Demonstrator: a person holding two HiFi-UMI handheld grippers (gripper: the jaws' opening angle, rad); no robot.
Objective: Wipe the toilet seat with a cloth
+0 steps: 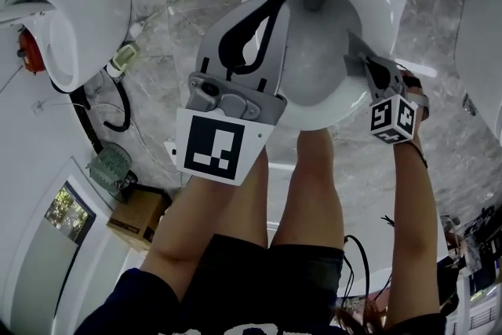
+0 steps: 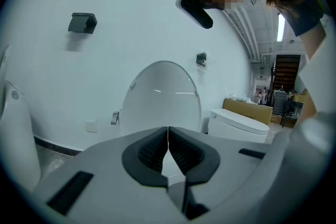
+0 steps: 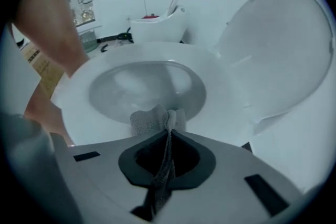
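Grey cloth (image 3: 157, 119) is pinched in your right hand-held gripper (image 3: 169, 132). Its jaws are closed on the fabric, with a tuft bunched just ahead of the tips and a tail hanging back behind them. The white toilet seat (image 3: 226, 97) lies just ahead of and below that tuft, the bowl (image 3: 142, 86) beyond it, and the raised lid (image 3: 278, 44) off to the right. Whether the cloth touches the seat I cannot tell. Your left hand-held gripper (image 2: 168, 134) is closed on nothing, held above the seat and facing the lid. Press the tuft flat on the seat, clamp firmly, and sweep along the ring in one curve without dipping into the bowl. Hold the left one clear of that path.
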